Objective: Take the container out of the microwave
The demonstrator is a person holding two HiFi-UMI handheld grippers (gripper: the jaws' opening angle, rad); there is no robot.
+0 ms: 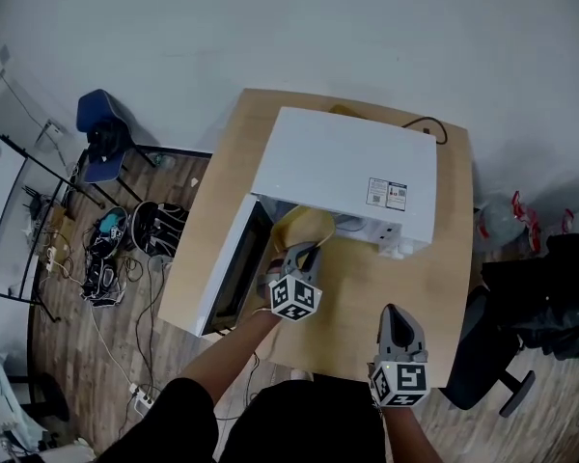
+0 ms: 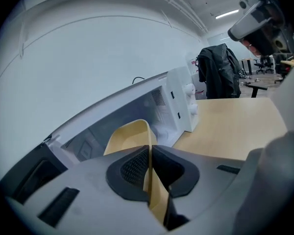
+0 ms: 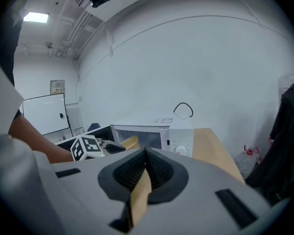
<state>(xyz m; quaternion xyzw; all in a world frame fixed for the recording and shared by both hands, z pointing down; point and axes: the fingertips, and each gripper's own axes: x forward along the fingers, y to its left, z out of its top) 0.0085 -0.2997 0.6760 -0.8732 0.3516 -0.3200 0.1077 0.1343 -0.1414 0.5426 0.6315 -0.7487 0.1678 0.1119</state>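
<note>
A white microwave stands on a wooden table, its door swung open to the left. A pale yellow container sits at the oven's mouth, partly out over the table. My left gripper is shut on the container's near rim. In the left gripper view the yellow wall runs between the pressed pads. My right gripper hovers over the table's near right part, shut and holding nothing. The right gripper view shows the microwave and the container ahead to the left.
A black cable loops behind the microwave. On the floor to the left stand a blue chair and a heap of bags and cords. A black office chair with a dark jacket is at the right of the table.
</note>
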